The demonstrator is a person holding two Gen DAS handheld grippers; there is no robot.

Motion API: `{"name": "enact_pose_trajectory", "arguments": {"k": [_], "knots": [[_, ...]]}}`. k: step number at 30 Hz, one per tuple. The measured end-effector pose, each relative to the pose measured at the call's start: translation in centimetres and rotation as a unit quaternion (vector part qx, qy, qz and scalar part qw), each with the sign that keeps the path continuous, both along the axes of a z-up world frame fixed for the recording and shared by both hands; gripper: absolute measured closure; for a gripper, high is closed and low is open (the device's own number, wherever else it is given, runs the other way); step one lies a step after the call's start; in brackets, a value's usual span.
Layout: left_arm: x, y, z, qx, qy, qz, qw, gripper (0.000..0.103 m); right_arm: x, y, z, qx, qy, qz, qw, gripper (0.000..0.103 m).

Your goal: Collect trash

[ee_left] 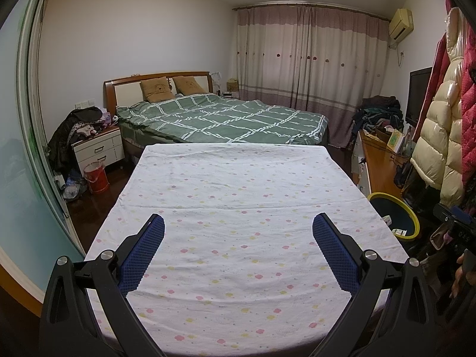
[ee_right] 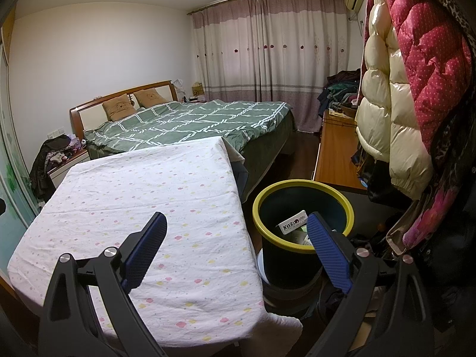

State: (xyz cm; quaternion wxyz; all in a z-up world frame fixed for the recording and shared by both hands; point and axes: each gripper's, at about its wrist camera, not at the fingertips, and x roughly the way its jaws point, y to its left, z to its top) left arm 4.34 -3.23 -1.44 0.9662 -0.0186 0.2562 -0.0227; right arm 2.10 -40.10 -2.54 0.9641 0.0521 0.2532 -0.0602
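Observation:
A dark bin with a yellow rim [ee_right: 303, 205] stands on the floor right of the table; a white printed packet [ee_right: 293, 222] and other scraps lie inside it. The same bin [ee_left: 395, 214] shows at the table's right edge in the left wrist view. My right gripper [ee_right: 236, 223] is open, its right finger over the bin's mouth and its left finger over the flower-print tablecloth [ee_right: 148, 184]. My left gripper [ee_left: 238, 223] hangs open above the tablecloth [ee_left: 238, 184], nothing between its fingers. No loose trash shows on the cloth.
A bed with a green checked cover [ee_left: 220, 116] lies beyond the table. A nightstand piled with clothes [ee_left: 95, 145] and a red bucket [ee_left: 96, 177] stand at left. A wooden desk [ee_right: 336, 154] and hanging padded coats [ee_right: 395, 89] crowd the right side. A person's hand [ee_left: 461, 273] shows at far right.

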Motion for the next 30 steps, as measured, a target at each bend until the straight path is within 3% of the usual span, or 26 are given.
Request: {"name": "enact_pose_trajectory", "arguments": {"k": [21,24,30], "knots": [[2.5,0.4,-0.8,-0.003,0.007,-0.007,0.9999,0.005,1.5,0.8,-1.0,0.001,0.017,0.002,1.0,0.013],[4.6,0.7,-0.9,0.003,0.008,-0.004,1.0,0.005,3.3,1.0,-1.0,0.005,0.025,0.01,1.0,0.013],[12.9,2.6,-3.5,0.014,0.05,0.013,0.9986,0.005,10.0,3.0,-1.4,0.009,0.047,0.049,0.998,0.011]]}}
